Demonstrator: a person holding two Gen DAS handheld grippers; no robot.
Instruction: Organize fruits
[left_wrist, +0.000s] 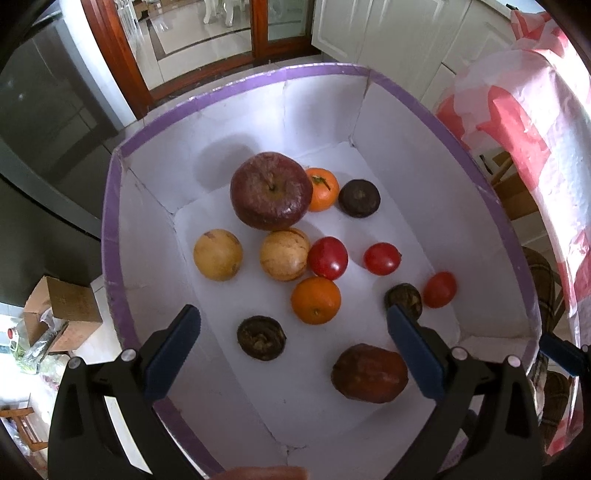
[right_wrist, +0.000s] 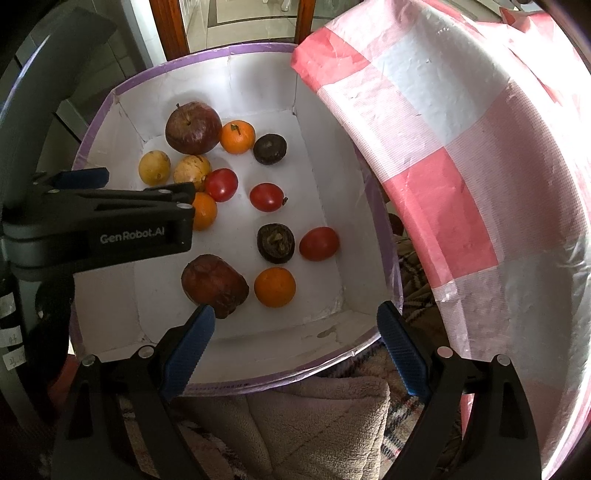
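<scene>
Both claws hang over the white box (left_wrist: 388, 122) with its purple rim, and every fruit sits loose on the box floor — nothing is gripped. The left claw (left_wrist: 293, 330) is spread wide, its blue pads (left_wrist: 171, 347) poised above the near end of the box; the right claw (right_wrist: 295, 334) is just as wide, hovering at the near rim with empty air between its pads.

At the far end sits the big red apple (left_wrist: 271, 190), with a small orange (left_wrist: 323, 189) pressed against its right side and a dark round fruit (left_wrist: 359, 198) just beside that. In front of the apple are two yellow fruits (left_wrist: 218, 254) — one on its own to the left, the other touching a red tomato (left_wrist: 328, 257). A second tomato (left_wrist: 382, 258) lies apart to the right, and a third (left_wrist: 439, 289) rests near the right wall, just beside another dark fruit (left_wrist: 403, 299) partly hidden by the left claw's pad. Another orange (left_wrist: 316, 300) sits mid-floor, a wrinkled dark fruit (left_wrist: 261, 337) lies nearer the camera, and a brownish-red shrivelled fruit (left_wrist: 369, 373) lies at the near end. The right wrist view picks out one more orange (right_wrist: 275, 287) beside that shrivelled fruit.

A pink-and-white checked sheet (right_wrist: 443, 166) drapes along the box's right side, and a beige towel (right_wrist: 295, 417) lies below the near rim.
</scene>
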